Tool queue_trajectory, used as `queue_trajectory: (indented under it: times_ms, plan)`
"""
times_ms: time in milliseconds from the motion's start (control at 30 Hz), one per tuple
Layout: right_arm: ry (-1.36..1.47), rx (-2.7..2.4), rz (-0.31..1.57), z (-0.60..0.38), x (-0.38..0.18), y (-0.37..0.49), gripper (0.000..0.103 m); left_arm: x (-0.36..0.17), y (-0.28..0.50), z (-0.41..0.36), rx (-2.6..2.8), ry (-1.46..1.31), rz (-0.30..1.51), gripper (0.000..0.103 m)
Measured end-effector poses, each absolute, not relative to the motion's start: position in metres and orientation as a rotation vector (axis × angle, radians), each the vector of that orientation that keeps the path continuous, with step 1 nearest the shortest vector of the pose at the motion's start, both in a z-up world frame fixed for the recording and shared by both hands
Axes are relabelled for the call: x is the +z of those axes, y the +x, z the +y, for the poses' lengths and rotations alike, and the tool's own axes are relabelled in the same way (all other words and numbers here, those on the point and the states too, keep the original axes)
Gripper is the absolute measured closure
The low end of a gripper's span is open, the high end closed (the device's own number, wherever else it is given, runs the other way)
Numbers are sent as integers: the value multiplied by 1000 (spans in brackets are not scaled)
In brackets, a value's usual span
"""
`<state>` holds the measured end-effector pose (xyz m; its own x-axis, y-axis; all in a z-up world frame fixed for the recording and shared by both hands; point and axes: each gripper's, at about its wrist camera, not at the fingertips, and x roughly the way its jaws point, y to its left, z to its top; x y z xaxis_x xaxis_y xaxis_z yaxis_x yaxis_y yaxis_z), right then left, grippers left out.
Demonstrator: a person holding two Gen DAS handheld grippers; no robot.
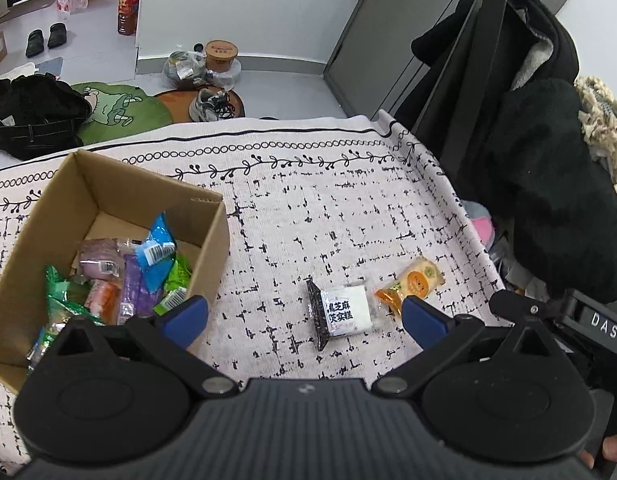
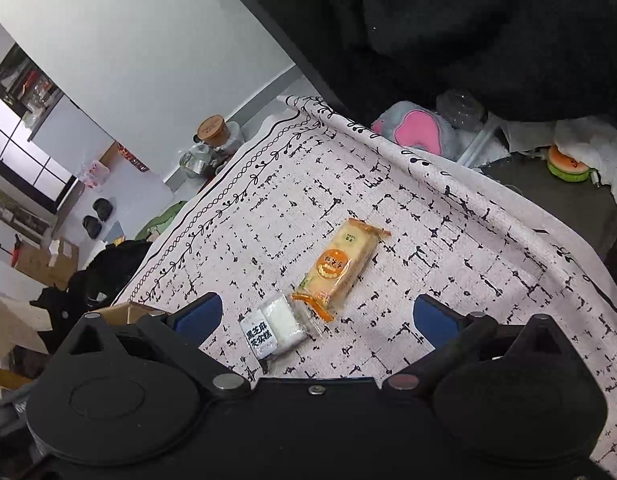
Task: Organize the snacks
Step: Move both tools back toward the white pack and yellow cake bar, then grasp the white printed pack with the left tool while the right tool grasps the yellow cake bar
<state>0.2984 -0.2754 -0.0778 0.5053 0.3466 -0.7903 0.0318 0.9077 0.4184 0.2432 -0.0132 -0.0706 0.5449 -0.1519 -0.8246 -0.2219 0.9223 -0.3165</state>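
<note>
A cardboard box (image 1: 212, 236) on the left of the cloth holds several snack packets (image 1: 148, 268). Two packets lie on the cloth to its right: a white and black cake packet (image 1: 346, 310) and an orange biscuit packet (image 1: 414, 282). My left gripper (image 1: 304, 320) is open above the cloth, its left finger at the box's near right corner, the white packet between its fingers' line. In the right wrist view the white packet (image 2: 274, 330) and the orange packet (image 2: 342, 266) lie just ahead of my open right gripper (image 2: 316, 318). Only a corner of the box (image 2: 124, 312) shows there.
The patterned tablecloth (image 1: 308, 208) covers the table; its far edge and right edge drop off. A black chair with dark clothes (image 1: 528, 152) stands at the right. Shoes, a bag and a bottle (image 1: 127, 10) are on the floor beyond. A pink plush (image 2: 416, 130) lies past the cloth's edge.
</note>
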Motion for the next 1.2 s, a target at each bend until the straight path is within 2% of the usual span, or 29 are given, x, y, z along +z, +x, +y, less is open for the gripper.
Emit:
queue_trajectory:
  times_ms: [533,633,867,1000,1200]
  plan:
    - [486,166,1095,-283,-107,323,1,-106,267,-45,13,-351,1060,4]
    - [495,165,1106,-283,-110,326,1,-113,275,-52,14,-357,1070,10]
    - [498,154,1146,-282,-125,335,7,-132,293,-70,9,-347,1095,13]
    - [514,127,1165,-282,-134,342,7,-144,300,-75,18,-359,1118,18]
    - [538,101,1178,-278,-147,353,8,-161,314,-87,23,-366,1146,20]
